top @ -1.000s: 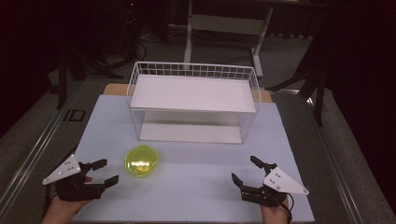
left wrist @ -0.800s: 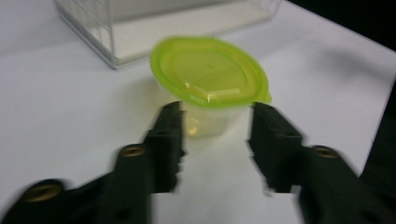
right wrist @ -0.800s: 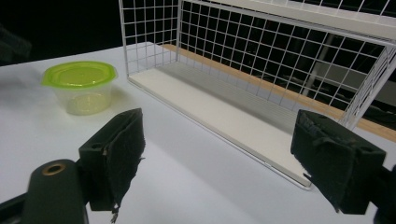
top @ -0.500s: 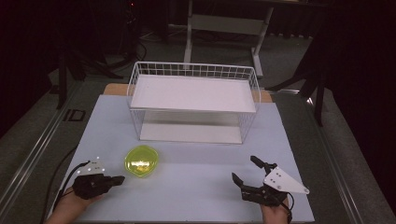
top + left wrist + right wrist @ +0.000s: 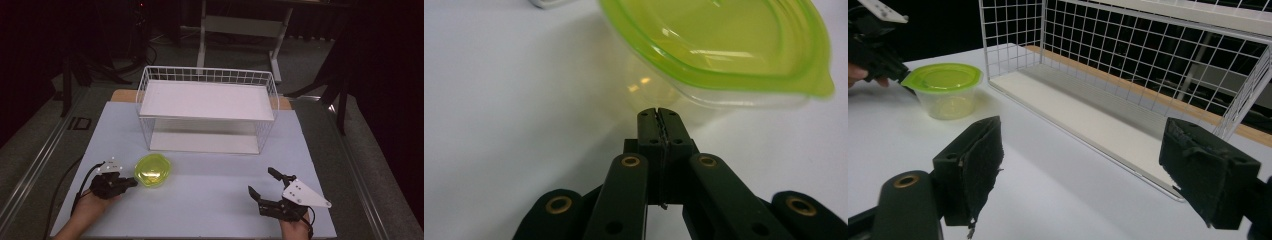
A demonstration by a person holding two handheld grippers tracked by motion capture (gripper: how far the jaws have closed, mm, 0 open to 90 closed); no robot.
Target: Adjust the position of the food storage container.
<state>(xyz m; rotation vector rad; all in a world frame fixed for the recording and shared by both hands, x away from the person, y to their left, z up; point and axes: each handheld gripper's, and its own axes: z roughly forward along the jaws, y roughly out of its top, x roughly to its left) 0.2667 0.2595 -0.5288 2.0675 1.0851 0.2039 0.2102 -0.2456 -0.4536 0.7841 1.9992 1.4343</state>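
A clear plastic tub with a lime-green lid stands on the white table at the front left. My left gripper lies low just left of it, jaws shut with nothing between them. In the left gripper view the closed tips point at the tub's clear wall, just under the lid's rim; whether they touch it I cannot tell. My right gripper rests open at the front right, far from the tub. Its view looks past its wide-apart pads at the tub and the left gripper.
A white wire basket rack with an upper shelf and a lower board stands at the middle back of the table; its mesh is close ahead of my right gripper. The white tabletop stretches between the two grippers. Dark floor surrounds the table.
My left gripper has shut its jaws on nothing, sunk lower and slid right toward the green-lidded tub. The right gripper and the tub have stayed put.
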